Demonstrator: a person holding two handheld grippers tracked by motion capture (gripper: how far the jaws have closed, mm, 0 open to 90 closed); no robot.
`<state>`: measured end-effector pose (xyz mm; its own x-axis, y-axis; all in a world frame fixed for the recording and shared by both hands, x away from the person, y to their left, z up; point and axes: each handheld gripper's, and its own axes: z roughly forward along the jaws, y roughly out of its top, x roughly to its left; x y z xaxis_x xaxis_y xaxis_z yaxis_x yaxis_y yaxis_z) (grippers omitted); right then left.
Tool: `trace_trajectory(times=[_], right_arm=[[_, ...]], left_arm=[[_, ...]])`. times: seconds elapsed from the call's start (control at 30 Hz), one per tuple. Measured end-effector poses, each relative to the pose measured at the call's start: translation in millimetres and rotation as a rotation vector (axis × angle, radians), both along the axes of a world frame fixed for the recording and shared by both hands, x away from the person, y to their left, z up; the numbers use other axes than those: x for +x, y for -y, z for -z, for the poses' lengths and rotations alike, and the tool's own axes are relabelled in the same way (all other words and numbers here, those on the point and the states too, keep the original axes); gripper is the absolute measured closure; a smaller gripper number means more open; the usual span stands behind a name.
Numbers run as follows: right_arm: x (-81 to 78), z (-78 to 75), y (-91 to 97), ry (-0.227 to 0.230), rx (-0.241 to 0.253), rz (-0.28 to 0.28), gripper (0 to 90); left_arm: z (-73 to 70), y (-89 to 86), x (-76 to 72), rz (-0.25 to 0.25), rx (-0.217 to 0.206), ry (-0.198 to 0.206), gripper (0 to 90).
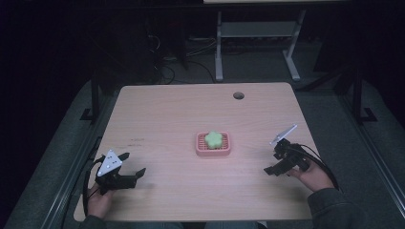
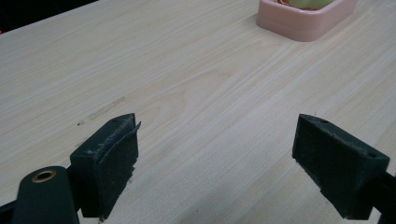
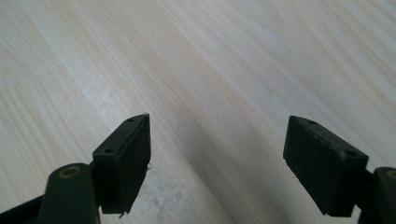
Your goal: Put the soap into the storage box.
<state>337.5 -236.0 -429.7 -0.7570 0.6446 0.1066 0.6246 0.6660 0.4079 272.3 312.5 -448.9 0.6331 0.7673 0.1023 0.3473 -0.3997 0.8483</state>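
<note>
- My left tongs (image 1: 128, 168) rest low at the bench's (image 1: 167, 114) near-left corner, jaws spread wide, holding nothing.
- Pink tray (image 1: 213, 145) sits mid-bench, between both tongs and well apart from each; a green flower-shaped piece (image 1: 213, 139) lies inside it. The left gripper view catches the tray's corner ahead and to the right.
- My right tongs (image 1: 278, 165) sit at the near-right edge, jaws likewise spread and empty, over bare wood.
- Judgement: no grasp begun; this looks like a starting stance. Next move calls for a reach toward the tray.
</note>
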Motion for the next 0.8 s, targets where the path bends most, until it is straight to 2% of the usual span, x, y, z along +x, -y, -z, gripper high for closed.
trace_trajectory(times=[0.47, 0.8], right_arm=[[-21.7, 9.6, 10.1, 0.014, 0.033, 0.031, 22.8], [-38.1, 17.3, 11.7, 0.031, 0.035, 0.041, 22.8]], left_arm=[[0.4, 0.7, -0.2, 0.001, 0.000, 0.001, 14.2], [0.7, 0.6, -0.2, 0.002, 0.006, -0.007, 14.2]])
